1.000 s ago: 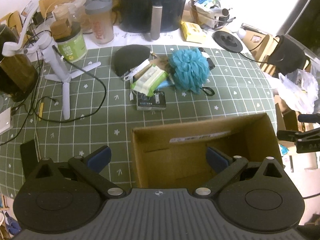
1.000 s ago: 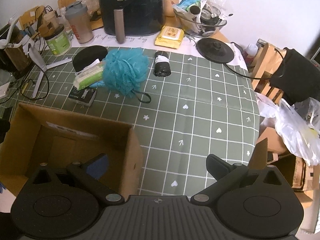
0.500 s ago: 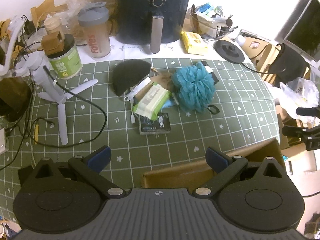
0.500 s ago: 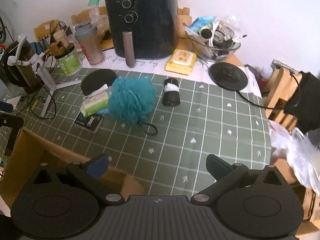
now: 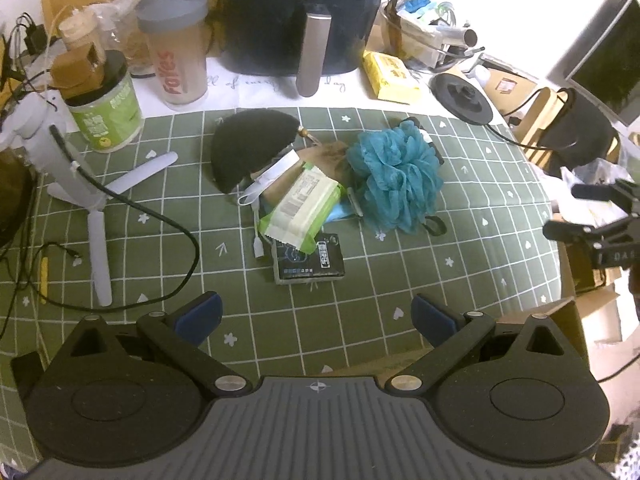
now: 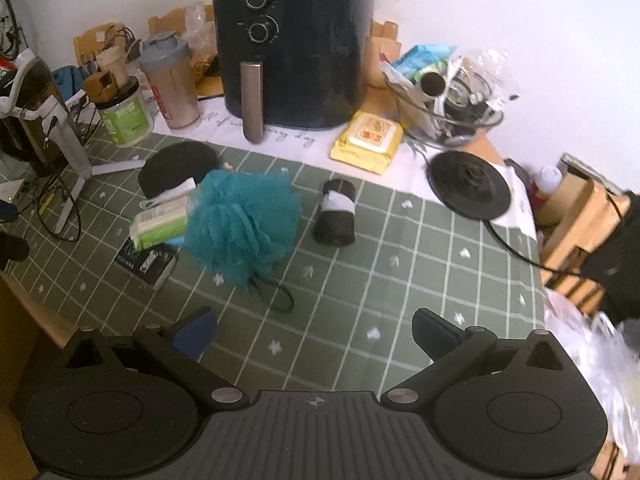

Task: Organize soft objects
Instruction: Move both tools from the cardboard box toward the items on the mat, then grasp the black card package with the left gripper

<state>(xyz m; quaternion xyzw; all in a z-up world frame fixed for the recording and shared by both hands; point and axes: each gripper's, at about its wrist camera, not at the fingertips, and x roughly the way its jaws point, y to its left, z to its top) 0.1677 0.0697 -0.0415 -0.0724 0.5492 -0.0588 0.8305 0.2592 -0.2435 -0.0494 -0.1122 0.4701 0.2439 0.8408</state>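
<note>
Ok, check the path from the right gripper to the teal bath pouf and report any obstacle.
Nothing visible blocks it. Between the open right gripper and the teal bath pouf lies only bare green tablecloth, plus the pouf's own black cord loop.

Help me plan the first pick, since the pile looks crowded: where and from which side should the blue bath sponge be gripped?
Probably pinch the bath sponge across its puffy mesh body, coming from above with the open right gripper. Its right side faces bare tablecloth, while the wipes pack crowds its left. The cord loop lies flat, harder to catch.
</note>
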